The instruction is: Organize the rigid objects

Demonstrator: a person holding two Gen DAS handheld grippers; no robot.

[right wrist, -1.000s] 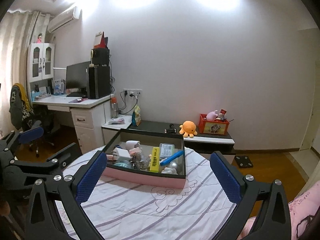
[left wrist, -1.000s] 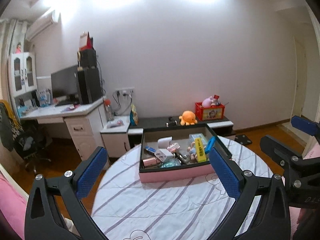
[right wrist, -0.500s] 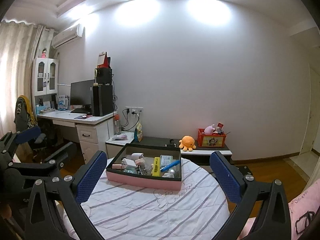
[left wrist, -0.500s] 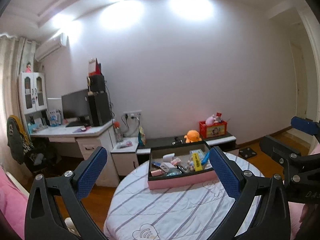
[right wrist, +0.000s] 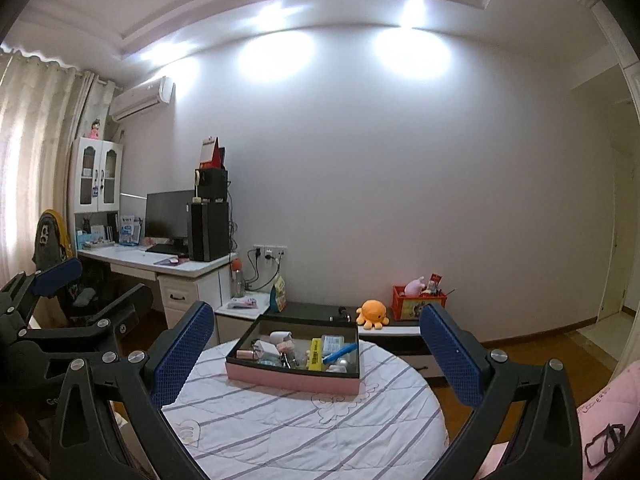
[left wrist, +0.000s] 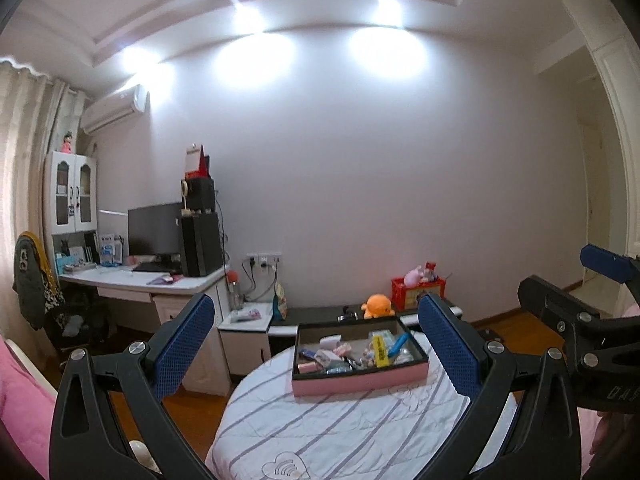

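Now both grippers, left gripper (left wrist: 316, 344) and right gripper (right wrist: 316, 352), sit farther back from the pink box (right wrist: 294, 380) at 12 o'clock than a second ago, fingers spread and empty, its small items (left wrist: 360, 354) all inside.

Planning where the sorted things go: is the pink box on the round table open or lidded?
Open. The pink box has no lid on it; its dark inside and the loose small items, a yellow pack among them, show from above.

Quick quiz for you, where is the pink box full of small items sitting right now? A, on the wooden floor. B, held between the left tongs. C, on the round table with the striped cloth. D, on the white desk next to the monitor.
C: the pink box rests on the striped cloth of the round table, apart from both open tongs, left tongs and right tongs.
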